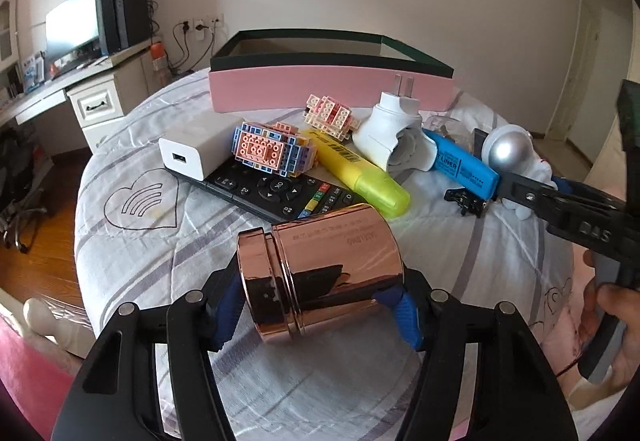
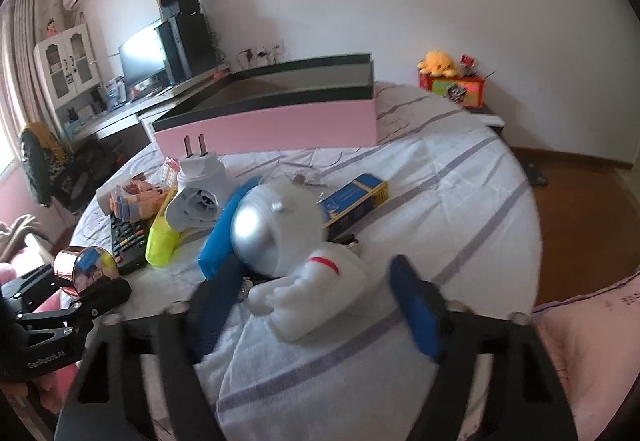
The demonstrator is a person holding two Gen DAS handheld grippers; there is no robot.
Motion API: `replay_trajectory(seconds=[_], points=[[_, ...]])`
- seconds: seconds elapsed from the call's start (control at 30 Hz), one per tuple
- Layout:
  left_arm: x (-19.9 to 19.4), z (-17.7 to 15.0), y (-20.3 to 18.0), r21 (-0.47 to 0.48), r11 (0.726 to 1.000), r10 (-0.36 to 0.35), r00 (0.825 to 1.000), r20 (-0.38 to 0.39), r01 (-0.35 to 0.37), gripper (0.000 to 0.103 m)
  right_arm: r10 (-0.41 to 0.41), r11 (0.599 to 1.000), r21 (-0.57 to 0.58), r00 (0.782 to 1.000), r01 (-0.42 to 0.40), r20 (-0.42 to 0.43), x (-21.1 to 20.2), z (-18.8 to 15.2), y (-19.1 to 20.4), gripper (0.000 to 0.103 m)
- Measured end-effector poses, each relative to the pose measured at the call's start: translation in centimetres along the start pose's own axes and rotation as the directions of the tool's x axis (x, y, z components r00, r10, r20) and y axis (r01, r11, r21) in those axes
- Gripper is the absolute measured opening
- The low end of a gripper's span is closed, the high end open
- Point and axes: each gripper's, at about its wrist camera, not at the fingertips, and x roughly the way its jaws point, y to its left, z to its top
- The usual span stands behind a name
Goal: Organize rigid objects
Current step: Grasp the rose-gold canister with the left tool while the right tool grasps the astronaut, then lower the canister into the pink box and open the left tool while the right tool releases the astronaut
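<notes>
1. While clamped across a shiny copper-coloured metal jar (image 1: 332, 269) lying sideways on the striped bedsheet (image 1: 160, 249): left gripper (image 1: 316, 289), pads at lid and base.
2. Right gripper (image 2: 308, 273) astride a white plastic astronaut figure (image 2: 316, 273); blurred, so contact impossible to tell.
3. Beyond, heaped: black remote control (image 1: 272, 193), yellow highlighter pen (image 1: 360, 177), white plug adapter (image 1: 392, 133).
4. Farthest: open pink box with a dark rim (image 1: 320, 89).

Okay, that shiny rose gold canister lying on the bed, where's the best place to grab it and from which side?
Grip the rose gold canister across its two flat ends, cap and base, coming from the near side. It lies on its side, long axis running left to right, so the round wall could roll or slip, while the ends give flat faces. The left gripper already straddles it this way; contact is unclear.
</notes>
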Motion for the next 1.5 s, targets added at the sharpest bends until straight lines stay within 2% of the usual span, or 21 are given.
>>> replay_trajectory(seconds=[0.07,0.3,0.4,0.73,0.9,1.2,1.33,1.43,1.5], points=[[0.1,0.2,-0.1,0.013,1.000,-0.001,1.000,-0.007,0.001,0.063,0.005,1.000,-0.006,1.000,-0.005,-0.013,0.4,0.1,0.0,0.061],[-0.5,1.2,0.1,0.011,0.999,-0.030,0.999,-0.013,0.030,0.061,0.003,1.000,-0.012,1.000,-0.003,-0.010,0.0,0.6,0.1,0.061],[-0.9,1.9,0.0,0.018,0.999,-0.040,0.999,0.001,0.040,0.055,0.003,1.000,-0.021,1.000,-0.003,0.002,-0.4,1.2,0.3,0.061],[-0.3,3.5,0.4,0.020,0.997,-0.073,0.997,-0.018,0.073,0.054,0.016,0.999,-0.036,1.000,-0.015,0.011,-0.7,3.0,0.8,0.061],[-1.0,5.3,0.5,0.027,0.996,-0.083,0.996,0.019,0.083,0.054,0.031,0.998,-0.058,0.999,-0.029,0.034,-0.9,4.7,1.7,0.061],[0.3,13.4,1.5,0.075,0.994,-0.081,0.992,0.096,0.074,0.055,0.050,0.990,-0.134,0.997,-0.042,0.056,1.0,10.8,3.4,0.061],[3.7,18.0,2.7,0.076,0.993,-0.091,0.993,0.080,0.085,0.055,0.041,0.987,-0.156,0.999,-0.037,0.024,4.2,13.8,3.6,0.061],[6.6,20.4,3.3,0.066,0.995,-0.078,0.996,0.051,0.074,0.055,0.041,0.986,-0.159,0.999,-0.042,-0.015,7.4,15.7,3.6,0.061],[9.0,21.8,3.8,0.054,0.994,-0.094,0.995,0.016,0.093,0.055,0.041,0.986,-0.159,0.998,-0.049,-0.055,10.0,16.8,3.6,0.061]])
